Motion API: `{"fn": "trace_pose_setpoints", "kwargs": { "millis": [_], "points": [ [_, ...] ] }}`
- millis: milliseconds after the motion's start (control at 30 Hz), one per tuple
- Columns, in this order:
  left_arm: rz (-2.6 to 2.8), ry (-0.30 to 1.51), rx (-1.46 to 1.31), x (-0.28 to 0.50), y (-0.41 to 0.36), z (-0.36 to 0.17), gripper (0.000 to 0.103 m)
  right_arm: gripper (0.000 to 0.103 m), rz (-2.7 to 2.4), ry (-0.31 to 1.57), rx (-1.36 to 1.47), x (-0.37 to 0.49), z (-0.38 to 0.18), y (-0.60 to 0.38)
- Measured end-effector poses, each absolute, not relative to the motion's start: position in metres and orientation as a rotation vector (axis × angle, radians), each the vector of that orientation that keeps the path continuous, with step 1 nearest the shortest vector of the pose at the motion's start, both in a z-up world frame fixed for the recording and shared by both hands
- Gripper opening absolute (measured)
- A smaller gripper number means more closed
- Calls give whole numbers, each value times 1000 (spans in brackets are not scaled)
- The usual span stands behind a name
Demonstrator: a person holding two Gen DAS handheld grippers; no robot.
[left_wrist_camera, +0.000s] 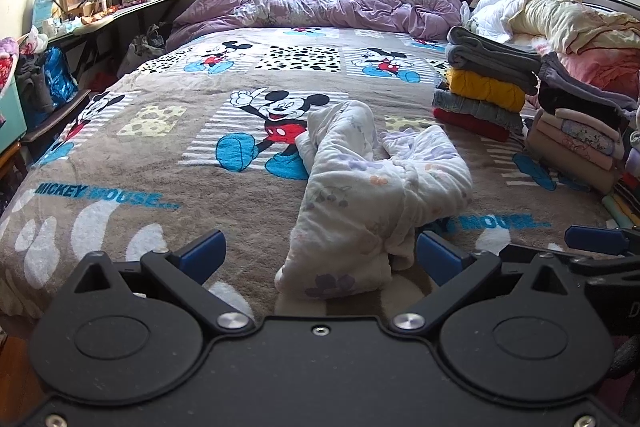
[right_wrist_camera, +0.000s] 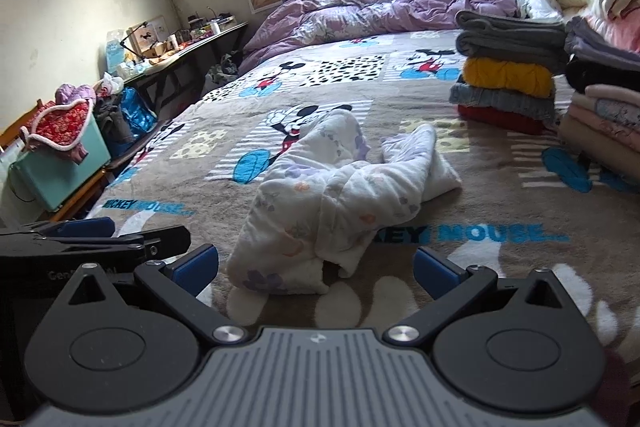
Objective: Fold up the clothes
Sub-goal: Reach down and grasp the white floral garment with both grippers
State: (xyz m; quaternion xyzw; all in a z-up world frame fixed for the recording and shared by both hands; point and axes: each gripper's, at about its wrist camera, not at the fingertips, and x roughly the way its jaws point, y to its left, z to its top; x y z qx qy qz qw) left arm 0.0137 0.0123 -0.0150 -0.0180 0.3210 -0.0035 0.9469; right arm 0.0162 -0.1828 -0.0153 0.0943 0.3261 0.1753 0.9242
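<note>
A crumpled white garment with a faint floral print [left_wrist_camera: 372, 187] lies in a heap on the Mickey Mouse bedspread [left_wrist_camera: 160, 155], near the bed's front edge. It also shows in the right wrist view [right_wrist_camera: 332, 199]. My left gripper [left_wrist_camera: 320, 255] is open and empty, its blue fingers either side of the garment's near end, above it. My right gripper [right_wrist_camera: 316, 267] is open and empty, just short of the garment's near edge. The right gripper's blue finger shows at the left wrist view's right edge [left_wrist_camera: 596, 241]; the left gripper shows at the right wrist view's left [right_wrist_camera: 80, 227].
Two stacks of folded clothes [left_wrist_camera: 488, 87] [left_wrist_camera: 576, 143] stand at the bed's right side, with loose bedding [left_wrist_camera: 560, 15] behind. A purple duvet [left_wrist_camera: 320, 3] lies at the head. A cluttered desk [left_wrist_camera: 104, 11] and a teal bin [right_wrist_camera: 60, 167] stand left of the bed.
</note>
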Motion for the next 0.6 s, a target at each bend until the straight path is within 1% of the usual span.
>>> {"fn": "trace_pose_setpoints", "kwargs": {
  "millis": [233, 433, 600],
  "points": [
    [-38, 665, -48, 39, 27, -25, 103, 103, 390, 689, 252, 37, -30, -189],
    [-88, 568, -94, 62, 49, -29, 103, 103, 407, 676, 301, 67, -41, -200],
    [-138, 668, -82, 99, 55, -39, 103, 103, 408, 704, 288, 102, -50, -214]
  ]
}}
